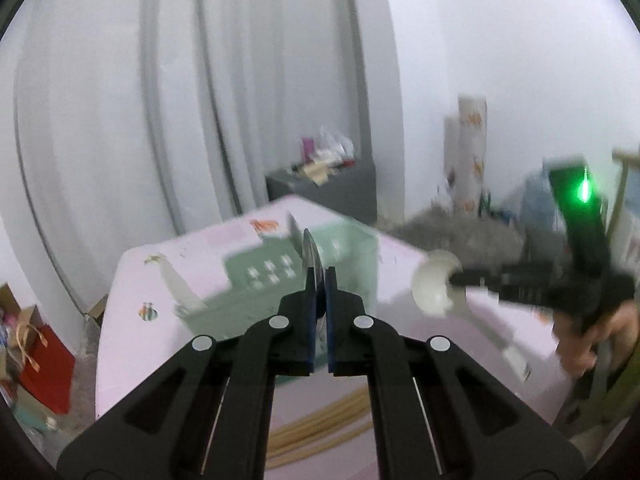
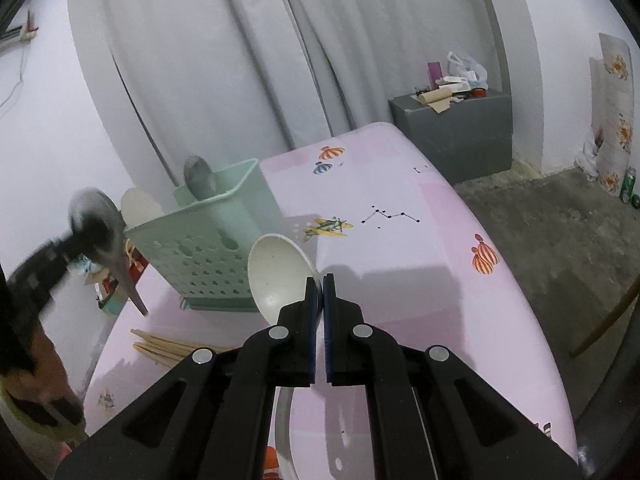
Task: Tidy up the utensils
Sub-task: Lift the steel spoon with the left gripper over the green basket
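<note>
No legible writing on green caddy (image 2: 208,248) or tablecloth (image 2: 420,260).

Both wrist views look close, obliquely down, sharing the green caddy (image 2: 208,236) (image 1: 304,280)

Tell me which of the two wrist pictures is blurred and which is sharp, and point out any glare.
Left wrist view: motion-smeared, the green utensil holder and the white spoon in the right gripper are soft; a green light flares. Right wrist view: mostly sharp, only the metal spoon at the left edge is smeared; no glare.
</note>
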